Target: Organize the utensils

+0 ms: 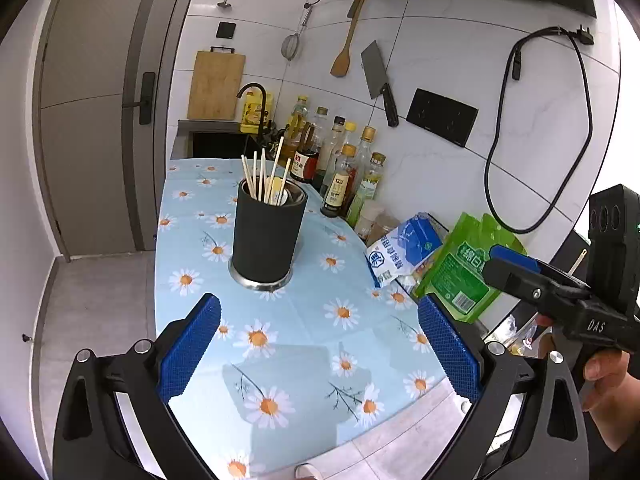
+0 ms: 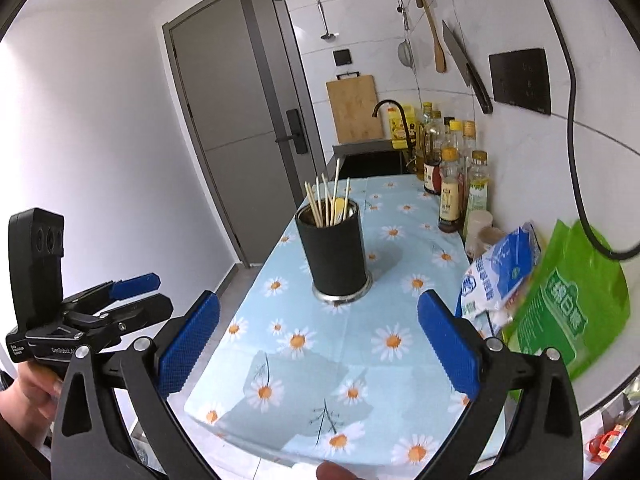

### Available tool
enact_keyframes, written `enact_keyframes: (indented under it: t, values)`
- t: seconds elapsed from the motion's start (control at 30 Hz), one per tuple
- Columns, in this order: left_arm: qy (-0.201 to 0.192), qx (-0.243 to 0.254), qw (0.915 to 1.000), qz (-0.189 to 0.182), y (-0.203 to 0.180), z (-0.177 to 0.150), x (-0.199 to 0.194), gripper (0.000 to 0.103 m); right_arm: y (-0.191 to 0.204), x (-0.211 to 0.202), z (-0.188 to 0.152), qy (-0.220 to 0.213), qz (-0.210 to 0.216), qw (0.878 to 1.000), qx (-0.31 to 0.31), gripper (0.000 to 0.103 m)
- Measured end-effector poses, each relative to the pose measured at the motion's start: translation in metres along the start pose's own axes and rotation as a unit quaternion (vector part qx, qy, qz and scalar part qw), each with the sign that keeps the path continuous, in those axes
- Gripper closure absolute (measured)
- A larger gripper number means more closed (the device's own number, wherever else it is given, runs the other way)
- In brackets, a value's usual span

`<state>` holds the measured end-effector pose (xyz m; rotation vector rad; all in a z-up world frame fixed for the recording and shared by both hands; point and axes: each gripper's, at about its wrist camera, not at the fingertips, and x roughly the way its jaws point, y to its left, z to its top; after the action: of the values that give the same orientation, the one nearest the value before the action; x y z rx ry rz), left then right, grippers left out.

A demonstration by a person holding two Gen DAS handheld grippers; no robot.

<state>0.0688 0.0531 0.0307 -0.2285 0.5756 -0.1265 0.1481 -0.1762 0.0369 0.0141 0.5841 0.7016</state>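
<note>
The black cup (image 1: 268, 236) stands upright on the surface (image 1: 304, 332), w/ thin wood chopsticks (image 1: 262, 174) and a pale spoon-like thing sticking up out of it. That cup is the landmark here. The bottles (image 1: 340, 172) stand just behind it to the right by the wall, and the blue bag (image 1: 404, 248) and green bag (image 1: 460, 272) lie to its right.

Left gripper (image 1: 318, 350) is in front of the cup, well apart from it, jaws wide open, nothing btwn them. Right gripper (image 2: 318, 346) is also in front of the cup, jaws wide open, holding nothing.

The chopsticks look light, stiff and thin, prob. a bit slippery, so they could roll or slide out of a loose pinch. Best to grab one near the top end, above the cup rim, where it stands free. The cup looks heavier, w/ a smooth round side and a metal base; pinch it across the middle so it won't tip.
</note>
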Motion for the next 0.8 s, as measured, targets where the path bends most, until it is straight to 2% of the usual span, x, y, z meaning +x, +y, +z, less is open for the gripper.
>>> enact_keyframes:
  t: [0.23, 0.53, 0.7, 0.8]
  values:
    - [0.005, -0.003, 0.9991, 0.041, -0.011, -0.013, -0.005, 0.007, -0.009, -0.002, -0.016, 0.019, 0.006, 1.0, -0.002, 0.005]
    - [0.008, -0.018, 0.9968, 0.078, -0.021, -0.024, -0.003, 0.007, -0.025, -0.001, -0.02, 0.018, 0.019, 0.999, -0.026, 0.005]
    - [0.001, -0.022, 0.9959, 0.087, -0.023, -0.03, -0.002, 0.007, -0.032, 0.001, -0.023, 0.008, 0.009, 0.999, -0.03, 0.005]
    - [0.0, -0.036, 0.9954, 0.089, -0.022, -0.033, 0.0, 0.007, -0.038, 0.004, -0.025, 0.017, 0.01, 0.999, -0.027, 0.005]
